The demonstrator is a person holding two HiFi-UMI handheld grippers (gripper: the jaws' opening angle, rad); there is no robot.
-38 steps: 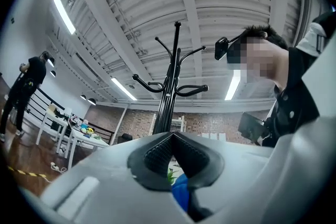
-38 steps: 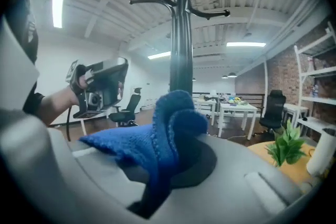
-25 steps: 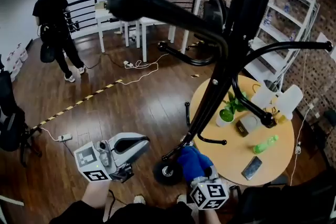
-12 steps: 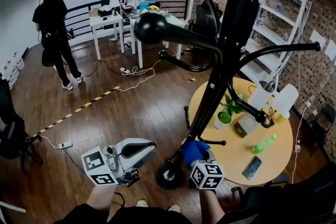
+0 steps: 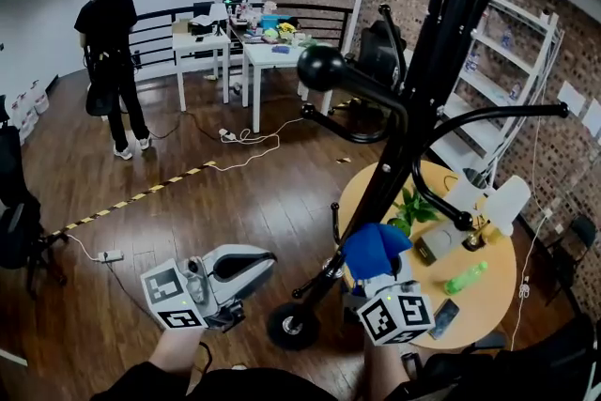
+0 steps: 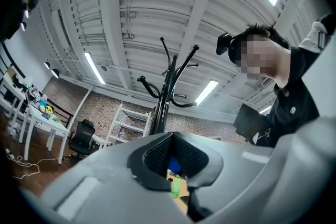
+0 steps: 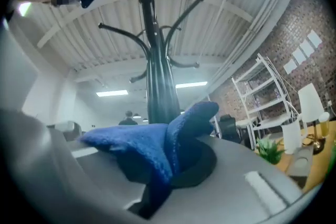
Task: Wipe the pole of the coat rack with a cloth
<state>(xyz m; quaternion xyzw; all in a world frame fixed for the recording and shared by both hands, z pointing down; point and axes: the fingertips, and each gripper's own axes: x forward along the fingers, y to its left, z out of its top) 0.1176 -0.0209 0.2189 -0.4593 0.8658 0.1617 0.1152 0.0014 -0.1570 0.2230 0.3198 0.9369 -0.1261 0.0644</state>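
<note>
The black coat rack pole rises at a slant from its round base to the top right. My right gripper is shut on a blue cloth, which sits against the pole's lower part, just above the base. In the right gripper view the cloth bunches over the jaws with the pole directly behind it. My left gripper hovers left of the base, apart from the pole, shut and holding nothing. Its view shows the rack farther off.
A round wooden table stands just right of the pole, with a potted plant, a green bottle and a phone. A ball-ended rack arm juts toward me. White shelving stands right; a person stands back left.
My right gripper has moved up the pole with the blue cloth, from near the base to a little higher. The left gripper has stayed about where it was.
</note>
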